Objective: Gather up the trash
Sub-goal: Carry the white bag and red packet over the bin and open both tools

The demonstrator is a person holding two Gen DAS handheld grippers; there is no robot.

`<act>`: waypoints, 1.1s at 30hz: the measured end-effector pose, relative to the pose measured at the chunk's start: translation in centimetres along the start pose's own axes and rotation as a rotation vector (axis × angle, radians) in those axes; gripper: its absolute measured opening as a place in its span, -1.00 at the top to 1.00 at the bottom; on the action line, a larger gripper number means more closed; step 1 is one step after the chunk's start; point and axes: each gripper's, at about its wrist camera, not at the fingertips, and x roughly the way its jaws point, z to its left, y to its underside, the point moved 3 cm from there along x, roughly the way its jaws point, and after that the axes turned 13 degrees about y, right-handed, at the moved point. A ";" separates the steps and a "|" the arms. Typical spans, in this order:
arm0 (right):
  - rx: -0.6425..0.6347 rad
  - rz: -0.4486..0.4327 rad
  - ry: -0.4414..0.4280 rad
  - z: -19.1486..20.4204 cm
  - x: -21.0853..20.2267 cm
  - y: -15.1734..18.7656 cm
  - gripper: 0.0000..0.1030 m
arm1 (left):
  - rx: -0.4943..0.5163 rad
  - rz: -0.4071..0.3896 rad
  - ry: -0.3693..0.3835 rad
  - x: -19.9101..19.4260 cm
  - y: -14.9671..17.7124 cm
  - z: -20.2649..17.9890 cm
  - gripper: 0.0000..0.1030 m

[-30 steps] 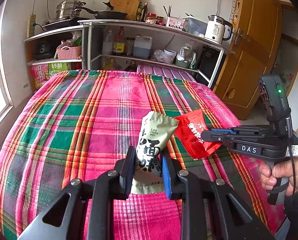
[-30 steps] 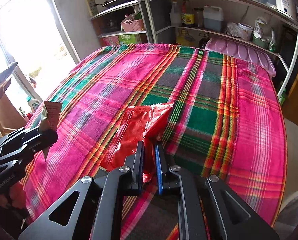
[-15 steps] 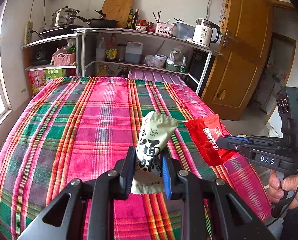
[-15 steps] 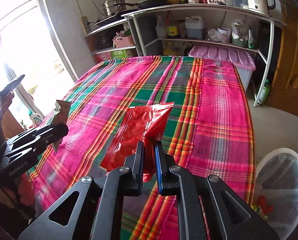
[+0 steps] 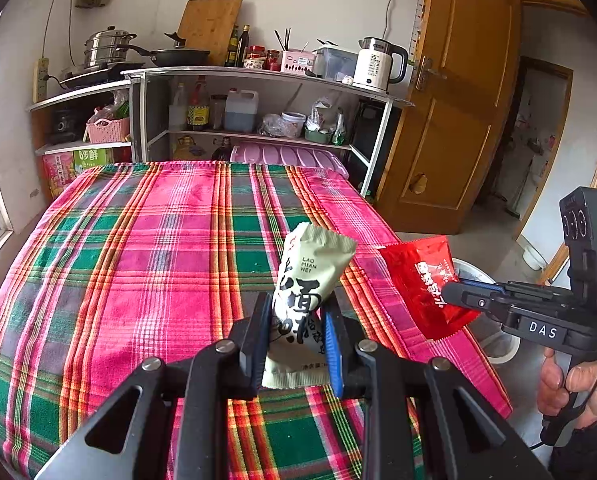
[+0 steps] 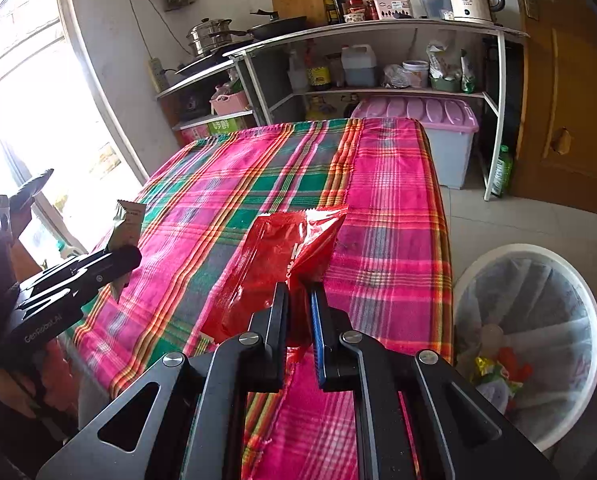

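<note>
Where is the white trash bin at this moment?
In the right wrist view, the white trash bin stands on the floor at the lower right, beside the edge of the plaid-covered table, right of the red wrapper.

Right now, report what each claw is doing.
Left claw: closed on the pale green printed snack wrapper.
Right claw: closed on the shiny red plastic wrapper.

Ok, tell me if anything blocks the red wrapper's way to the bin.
Nothing visible does. The right gripper holds the red wrapper above the plaid tablecloth's edge. The white bin stands open on the floor just beyond that edge, with only bare floor and air between. Trash already lies inside.
</note>
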 end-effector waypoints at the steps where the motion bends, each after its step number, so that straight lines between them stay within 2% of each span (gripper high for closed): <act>1: 0.005 -0.002 0.000 -0.2 -0.2 0.1 0.79 | 0.004 -0.001 0.003 -0.1 0.0 -0.3 0.50; 14: 0.082 -0.034 0.035 -4.2 -3.0 2.0 0.79 | 0.050 0.019 0.064 1.4 -0.1 -4.7 0.49; 33: 0.249 -0.042 0.156 -14.3 -4.9 4.1 0.79 | 0.151 0.078 0.215 8.8 -1.5 -13.3 0.49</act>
